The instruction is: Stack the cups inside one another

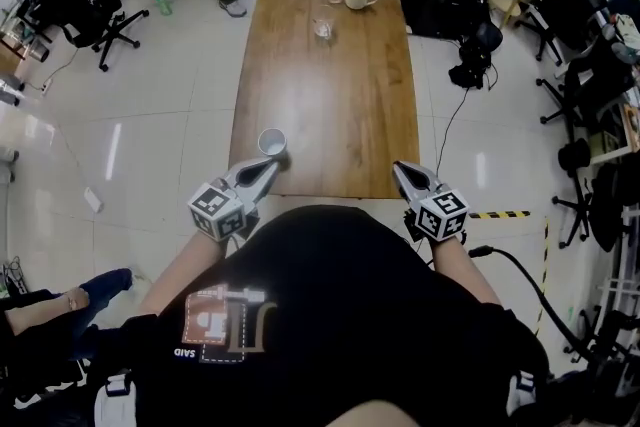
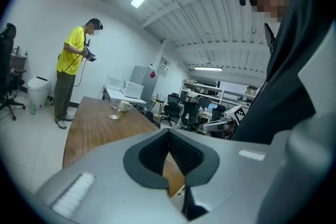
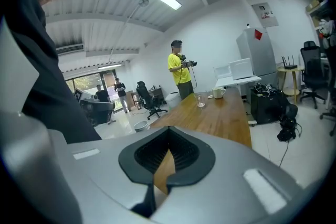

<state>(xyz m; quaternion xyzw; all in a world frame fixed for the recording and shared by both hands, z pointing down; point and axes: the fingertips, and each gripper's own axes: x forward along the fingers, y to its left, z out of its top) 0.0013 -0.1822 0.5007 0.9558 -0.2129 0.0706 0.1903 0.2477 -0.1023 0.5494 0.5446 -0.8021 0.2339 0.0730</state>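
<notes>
left gripper (image 1: pixel 268 169), jaws closed and empty like the right gripper (image 1: pixel 403 172), lay just below the white cup (image 1: pixel 272 142) at frame centre; opening wide first would likely ease grasping it for the upper-centre glass (image 1: pixel 322 28).

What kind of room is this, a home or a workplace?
Most likely a workplace, an open office or lab: rolling office chairs stand around a long wooden table, and shelves of equipment line the far wall.
</notes>
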